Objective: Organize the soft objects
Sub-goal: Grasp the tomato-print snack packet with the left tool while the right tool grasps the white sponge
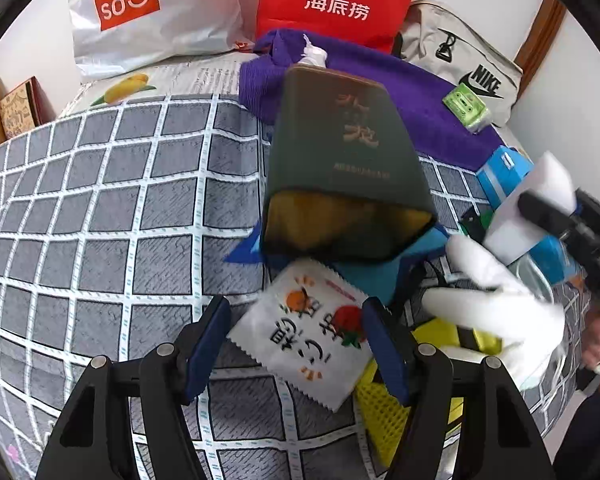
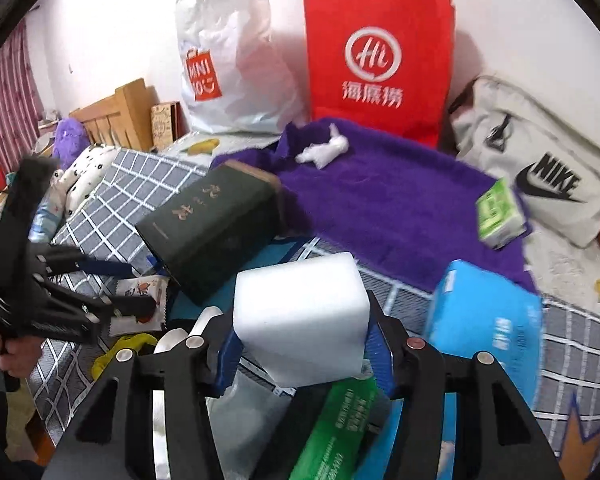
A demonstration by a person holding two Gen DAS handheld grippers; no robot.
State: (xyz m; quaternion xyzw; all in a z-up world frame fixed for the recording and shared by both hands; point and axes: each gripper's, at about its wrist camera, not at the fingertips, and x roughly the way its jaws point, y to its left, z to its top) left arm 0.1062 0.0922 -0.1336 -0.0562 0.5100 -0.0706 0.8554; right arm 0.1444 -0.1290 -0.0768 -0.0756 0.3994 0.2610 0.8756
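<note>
right claw: right gripper [image 2: 302,346] is clamped on a white rectangular foam sponge block [image 2: 300,316]; blue pads press both side faces and the block stands lifted clear of the clutter.
left claw: left gripper [image 1: 296,344] is wide open and holds nothing; its pads straddle a flat white sachet printed with oranges and a red fruit [image 1: 304,332], with a gap on each side as far as I can tell.
sachet position: lying flat on the grey-and-white checked bedsheet [image 1: 100,208], just in front of the dark green rectangular box with gold lettering [image 1: 340,168].
step in hand: looks like transport for the right side (sponge picked, not yet placed) and pre-grasp for the left side.
likely drop zone: purple fluffy towel [image 2: 380,200] spread behind the box; a white crumpled tissue wad [image 2: 324,148] and a small green tissue pack [image 2: 498,216] already sit on it. This is a guess from the layout.
next move, right: carry the sponge over the box to bare towel, then release low.
next move, left: lower and close on the sachet; it is thin and flat, so the pads must reach sheet level.
clutter: white rubber glove [image 1: 496,300] and yellow mesh item [image 1: 376,404] lie just beside the sachet, so there is a snag risk.
</note>
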